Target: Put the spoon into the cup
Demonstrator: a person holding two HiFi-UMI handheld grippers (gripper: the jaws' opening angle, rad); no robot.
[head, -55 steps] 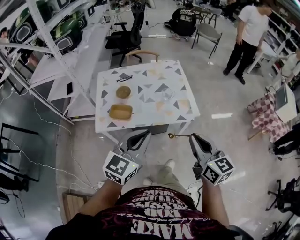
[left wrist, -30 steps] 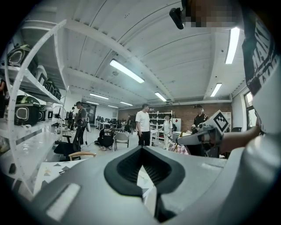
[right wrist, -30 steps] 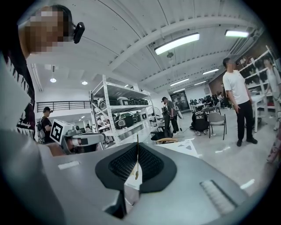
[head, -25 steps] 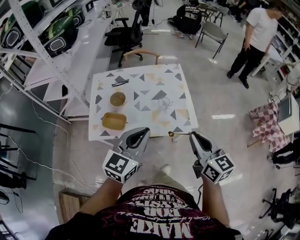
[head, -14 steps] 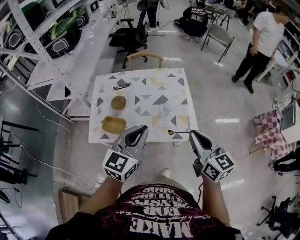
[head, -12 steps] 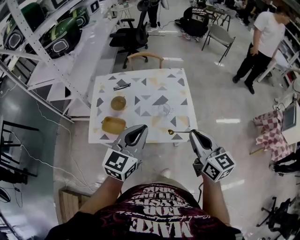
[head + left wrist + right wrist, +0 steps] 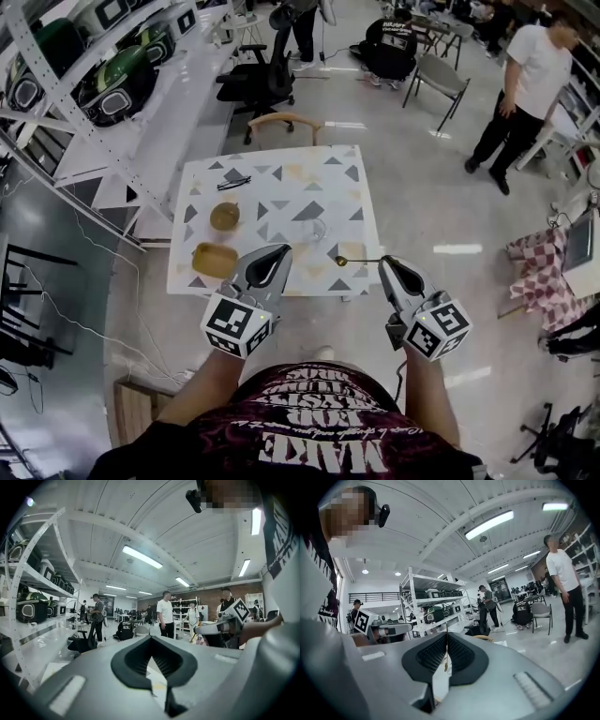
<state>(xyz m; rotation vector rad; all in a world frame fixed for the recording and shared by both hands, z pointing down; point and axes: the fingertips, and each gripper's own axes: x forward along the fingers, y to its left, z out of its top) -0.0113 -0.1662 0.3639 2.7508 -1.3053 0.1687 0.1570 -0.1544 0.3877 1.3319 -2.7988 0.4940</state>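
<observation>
A clear cup point(image 7: 316, 230) stands near the middle of the triangle-patterned table point(image 7: 328, 169). My right gripper point(image 7: 383, 266) is shut on the handle of a small gold spoon point(image 7: 349, 261). The spoon sticks out to the left over the table's near edge, level and well short of the cup. In the right gripper view the spoon point(image 7: 446, 660) shows as a thin line pinched between the jaws of the right gripper point(image 7: 446, 634). My left gripper point(image 7: 275, 253) hovers over the table's near edge, shut and empty. In its own view the left gripper point(image 7: 151, 637) has its tips together.
On the table's left side sit a round brown bowl point(image 7: 224, 216), a tan dish point(image 7: 215, 260) and a small black item point(image 7: 232, 183). A wooden chair point(image 7: 281, 120) stands behind the table. Metal shelving point(image 7: 84, 94) runs along the left. A person point(image 7: 525, 84) stands at far right.
I have walked up to the table. Both grippers, earlier short of it over the floor, now reach its near edge. The spoon stays pinched in the right gripper.
</observation>
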